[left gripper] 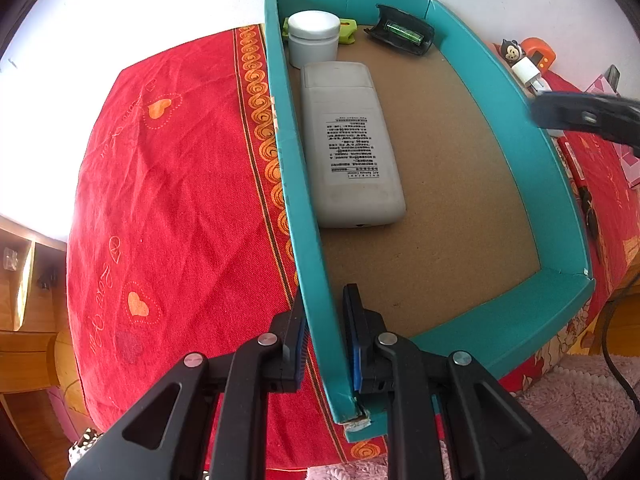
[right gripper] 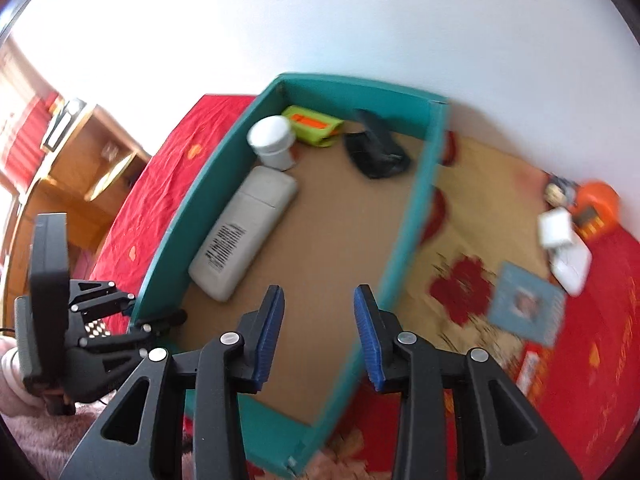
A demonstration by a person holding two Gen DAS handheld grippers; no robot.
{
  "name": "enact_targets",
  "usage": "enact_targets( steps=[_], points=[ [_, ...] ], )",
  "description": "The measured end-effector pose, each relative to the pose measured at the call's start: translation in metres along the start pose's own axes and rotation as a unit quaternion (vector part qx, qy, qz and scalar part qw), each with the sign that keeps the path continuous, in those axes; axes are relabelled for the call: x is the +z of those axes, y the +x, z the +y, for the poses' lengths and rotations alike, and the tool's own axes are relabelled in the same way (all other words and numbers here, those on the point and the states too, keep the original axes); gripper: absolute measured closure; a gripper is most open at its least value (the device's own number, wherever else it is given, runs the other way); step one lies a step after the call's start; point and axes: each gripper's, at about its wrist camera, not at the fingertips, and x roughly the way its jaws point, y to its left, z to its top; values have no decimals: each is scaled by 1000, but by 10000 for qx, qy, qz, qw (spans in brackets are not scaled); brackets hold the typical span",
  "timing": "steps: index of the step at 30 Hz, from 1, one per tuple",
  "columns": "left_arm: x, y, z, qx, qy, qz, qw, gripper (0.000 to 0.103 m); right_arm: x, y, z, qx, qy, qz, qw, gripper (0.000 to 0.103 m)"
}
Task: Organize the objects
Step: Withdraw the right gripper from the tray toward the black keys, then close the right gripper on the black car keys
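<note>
While our left gripper (left gripper: pixel 324 344) clamped the box (left gripper: pixel 560 184) wall near its corner, our right gripper (right gripper: pixel 320 320) hung above it, part open, empty; remote (left gripper: pixel 352 144) lay inside along that wall.

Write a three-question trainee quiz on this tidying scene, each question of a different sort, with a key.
1. True or false: the left tool is clamped on the wall of the teal box.
2. Multiple choice: what does the right tool hold? A) the white charger B) nothing C) the grey remote control
3. Fill in: the white jar stands in a ___ of the box, next to the remote control.

Key
1. True: its pads grip the near left wall, one inside, one outside.
2. B: its jaws stand apart above the box with nothing between them.
3. Corner, the far left one in the left wrist view.
</note>
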Motion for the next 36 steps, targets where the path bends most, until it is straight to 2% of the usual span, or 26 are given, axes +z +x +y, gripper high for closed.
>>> enact_targets(
  steps=[4, 10, 14, 19, 33, 35, 36],
  points=[
    [-3, -2, 1, 17, -95, 53, 9999, 88, -22, -20, -29, -179, 399, -99, 9990, 59],
    [-5, -5, 4, 41, -87, 111, 9999, 88, -65, -33, -84, -523, 1051, 107, 9930, 56],
    [-7, -7, 3, 40, -78, 120, 9999, 88, -88, -29, -102, -685, 1285, 254, 9890, 56],
    [-1, -10, 18, 77, -96, 139, 9998, 88, -105, -23, -111, -762, 1396, 390, 9865, 56],
    [-3, -12, 11, 122, -147, 130, 9997, 88, -118, -2, -116, -887, 1277, 584, 9861, 56],
    [-3, -12, 9, 123, -153, 129, 9997, 88, -118, 1, -115, -980, 1205, 610, 9860, 57],
    [-4, -13, 9, 123, -151, 128, 9997, 88, -117, 1, -113, -1023, 1144, 597, 9863, 65]
  ],
)
